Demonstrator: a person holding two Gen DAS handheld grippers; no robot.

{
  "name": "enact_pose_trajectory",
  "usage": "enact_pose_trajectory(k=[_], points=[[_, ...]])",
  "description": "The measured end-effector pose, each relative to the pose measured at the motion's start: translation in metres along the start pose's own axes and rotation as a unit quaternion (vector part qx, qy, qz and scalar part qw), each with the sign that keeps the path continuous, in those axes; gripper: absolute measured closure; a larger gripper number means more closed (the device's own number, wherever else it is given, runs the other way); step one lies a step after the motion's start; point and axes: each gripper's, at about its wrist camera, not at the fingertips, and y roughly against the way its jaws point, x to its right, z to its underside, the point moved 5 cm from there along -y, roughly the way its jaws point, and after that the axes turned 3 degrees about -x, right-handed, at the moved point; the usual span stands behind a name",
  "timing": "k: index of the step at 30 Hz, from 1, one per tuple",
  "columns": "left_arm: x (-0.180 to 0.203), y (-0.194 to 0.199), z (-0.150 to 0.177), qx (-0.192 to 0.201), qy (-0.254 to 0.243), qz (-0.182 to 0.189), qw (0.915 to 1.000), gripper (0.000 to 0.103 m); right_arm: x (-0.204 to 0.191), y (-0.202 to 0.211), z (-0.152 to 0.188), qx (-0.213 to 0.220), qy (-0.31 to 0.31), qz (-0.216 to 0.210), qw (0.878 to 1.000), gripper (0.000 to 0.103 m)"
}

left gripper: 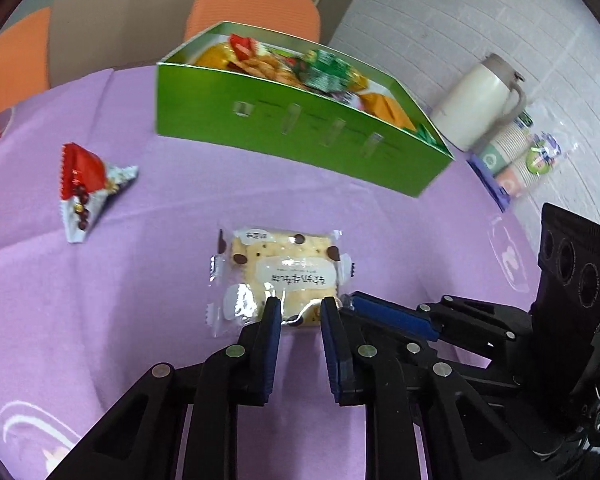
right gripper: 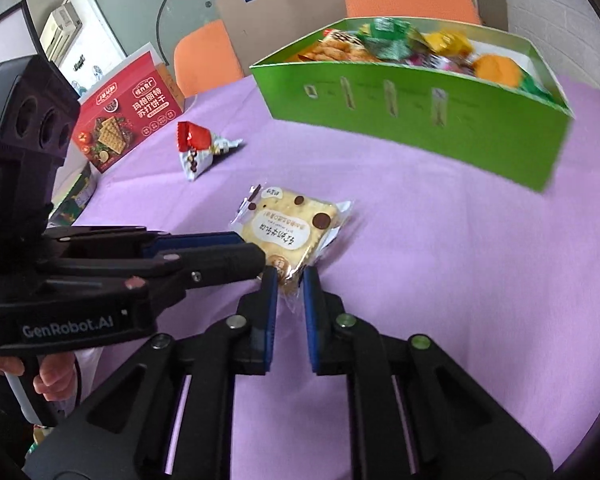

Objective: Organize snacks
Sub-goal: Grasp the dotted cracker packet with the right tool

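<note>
A square chocolate-chip biscuit in a clear plastic wrapper (left gripper: 278,276) lies flat on the worktop covered with a lilac cloth (left gripper: 180,200), near its middle and in front of the open green cardboard box (left gripper: 300,136). Its crimped, sealed ends stick out to either side in the left wrist view, so the long axis of the packet runs roughly across that view. In the right wrist view the packet (right gripper: 296,228) sits turned, one corner pointing toward the right gripper (right gripper: 290,276).

The left gripper (left gripper: 298,304) is at the near edge of the packet with its blue-padded fingers a narrow gap apart; wrapper and biscuit edge show between the tips, but I cannot tell whether the pads press on it. The right gripper likewise has its fingers slightly parted, with the wrapper's near corner and loose film between them; contact cannot be judged.

The green box holds a heap of wrapped snacks in green, orange and red. To the left of the biscuit, well apart, lies a red and silver triangular snack packet (left gripper: 86,190). A red cracker carton (right gripper: 128,120) stands at the worktop's far left edge in the right wrist view. A cream insulated jug (left gripper: 480,100) and stacked paper cups (left gripper: 512,160) sit at the right, by the wall.
</note>
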Motion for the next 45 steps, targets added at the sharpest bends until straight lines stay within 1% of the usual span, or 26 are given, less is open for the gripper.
enact_pose_trajectory(k=[3, 6, 8, 9, 10, 11, 14, 15, 16, 20, 22, 26, 28, 30, 33, 35, 36, 38, 41, 42, 43, 45], points=[[0.026, 0.002, 0.018, -0.012, -0.024, 0.003, 0.9996, 0.084, 0.011, 0.020, 0.023, 0.006, -0.018, 0.000, 1.000, 0.088], [0.035, 0.010, 0.025, -0.001, -0.029, -0.020, 0.9994, 0.081, 0.027, 0.033, 0.037, 0.011, -0.032, 0.014, 0.999, 0.088], [0.030, 0.014, 0.021, 0.008, -0.017, -0.040, 0.9990, 0.066, 0.033, 0.041, 0.043, 0.014, -0.044, 0.019, 0.999, 0.088], [0.025, 0.015, 0.020, 0.010, -0.005, -0.046, 0.9989, 0.051, 0.034, 0.044, 0.044, 0.017, -0.047, 0.018, 0.999, 0.088], [0.019, 0.015, 0.018, 0.013, 0.007, -0.050, 0.9986, 0.043, 0.034, 0.046, 0.045, 0.021, -0.048, 0.015, 0.999, 0.088], [0.013, 0.014, 0.016, 0.011, 0.016, -0.052, 0.9984, 0.043, 0.032, 0.049, 0.047, 0.025, -0.047, 0.012, 0.999, 0.088], [-0.003, 0.002, 0.013, -0.009, 0.036, -0.063, 0.9973, 0.043, 0.025, 0.050, 0.046, 0.030, -0.042, 0.001, 0.999, 0.081], [-0.005, 0.002, 0.012, -0.002, 0.038, -0.061, 0.9974, 0.043, 0.023, 0.049, 0.046, 0.031, -0.039, 0.001, 0.999, 0.078], [-0.008, 0.002, 0.010, -0.005, 0.041, -0.065, 0.9970, 0.043, 0.021, 0.048, 0.045, 0.030, -0.037, 0.002, 0.999, 0.076], [-0.007, 0.001, 0.009, -0.011, 0.045, -0.051, 0.9976, 0.043, 0.015, 0.039, 0.037, 0.026, -0.031, -0.001, 0.999, 0.076], [-0.004, -0.002, 0.008, -0.013, 0.038, -0.048, 0.9980, 0.043, 0.015, 0.035, 0.032, 0.025, -0.032, 0.002, 0.999, 0.076], [0.004, -0.006, 0.007, -0.014, 0.027, -0.040, 0.9987, 0.044, 0.020, 0.028, 0.028, 0.025, -0.042, 0.007, 0.999, 0.076], [0.008, -0.007, 0.006, -0.013, 0.018, -0.041, 0.9989, 0.053, 0.021, 0.023, 0.028, 0.018, -0.045, 0.001, 0.999, 0.076], [0.010, -0.009, 0.006, -0.012, 0.007, -0.048, 0.9988, 0.059, 0.018, 0.020, 0.027, 0.024, -0.038, 0.001, 0.999, 0.075], [0.012, -0.011, 0.005, -0.005, 0.003, -0.052, 0.9986, 0.063, 0.018, 0.019, 0.025, 0.028, -0.039, 0.005, 0.999, 0.074], [0.012, -0.011, 0.005, 0.000, 0.005, -0.049, 0.9988, 0.067, 0.022, 0.019, 0.025, 0.031, -0.054, -0.003, 0.998, 0.077], [0.013, -0.011, 0.006, 0.002, 0.006, -0.044, 0.9990, 0.072, 0.025, 0.019, 0.025, 0.032, -0.060, -0.004, 0.998, 0.082], [0.018, -0.011, 0.006, 0.006, 0.002, -0.054, 0.9985, 0.074, 0.028, 0.019, 0.025, 0.034, -0.069, -0.009, 0.997, 0.082], [0.026, -0.011, 0.009, 0.014, -0.005, -0.067, 0.9976, 0.081, 0.025, 0.023, 0.028, 0.041, -0.057, 0.014, 0.997, 0.083], [0.028, -0.010, 0.010, 0.017, -0.005, -0.071, 0.9973, 0.087, 0.025, 0.025, 0.030, 0.042, -0.056, 0.019, 0.997, 0.084], [0.029, -0.009, 0.010, 0.019, -0.004, -0.071, 0.9973, 0.089, 0.026, 0.027, 0.032, 0.044, -0.060, 0.016, 0.997, 0.085], [0.031, -0.006, 0.012, 0.021, 0.000, -0.065, 0.9977, 0.089, 0.029, 0.032, 0.034, 0.046, -0.069, 0.004, 0.997, 0.085]])
